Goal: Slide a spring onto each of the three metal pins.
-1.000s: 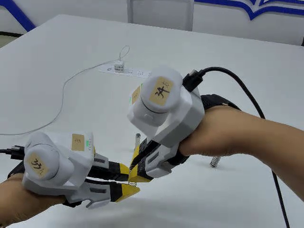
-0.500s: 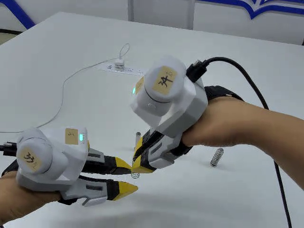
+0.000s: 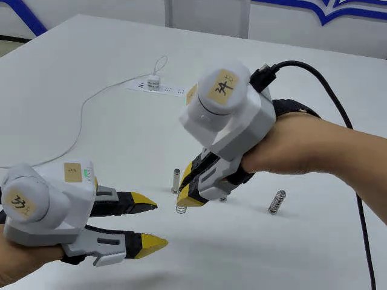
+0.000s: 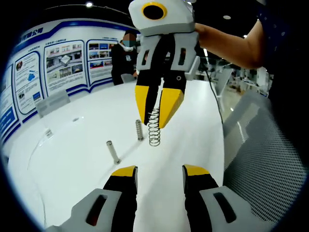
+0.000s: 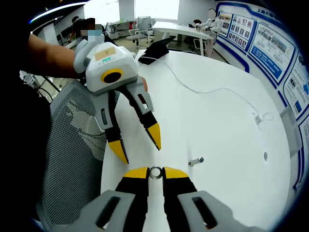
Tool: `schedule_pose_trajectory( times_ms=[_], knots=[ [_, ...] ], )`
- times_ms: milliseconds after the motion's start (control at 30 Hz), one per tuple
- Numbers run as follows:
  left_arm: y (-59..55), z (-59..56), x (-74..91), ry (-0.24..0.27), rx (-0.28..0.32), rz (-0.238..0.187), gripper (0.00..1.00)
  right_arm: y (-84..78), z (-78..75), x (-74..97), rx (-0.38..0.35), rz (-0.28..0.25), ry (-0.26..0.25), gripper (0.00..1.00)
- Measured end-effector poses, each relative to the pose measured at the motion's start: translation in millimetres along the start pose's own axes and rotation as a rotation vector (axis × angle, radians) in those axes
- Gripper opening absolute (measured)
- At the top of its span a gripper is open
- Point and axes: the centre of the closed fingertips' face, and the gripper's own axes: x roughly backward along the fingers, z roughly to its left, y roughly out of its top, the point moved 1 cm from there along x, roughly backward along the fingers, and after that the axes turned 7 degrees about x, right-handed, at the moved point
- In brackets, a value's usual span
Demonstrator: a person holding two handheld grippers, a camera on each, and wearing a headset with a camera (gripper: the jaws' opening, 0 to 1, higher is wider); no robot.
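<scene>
Now right claw [image 3: 188, 198] clamped on spring [image 4: 154, 128]; spring upright, lower coils poking out below yellow tips, down at white counter [image 3: 91, 121]. Whether pin sits inside coils: cannot tell. Left claw [image 3: 148, 223] spread wide, nothing between jaws, low at near side, tips aimed toward held spring, apart from it. Bare metal pin [image 3: 176, 180] stands upright just beside right claw. Second spring [image 3: 276, 201] stands off to right, slightly tilted, well apart.
</scene>
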Motion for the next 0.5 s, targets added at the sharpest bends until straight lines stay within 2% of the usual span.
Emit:
schedule_pose_trajectory(
  times_ms=[233, 500],
  knots=[
    [-0.2, 5.1, 5.9, 0.033, 0.032, -0.017, 0.46, -2.6, -13.1, 5.6, -0.012, 0.003, -0.029, 0.12],
    [1.0, 7.6, 10.8, 0.067, 0.054, -0.034, 0.54, -2.8, -36.7, 9.4, -0.038, -0.009, -0.074, 0.12]
  ],
)
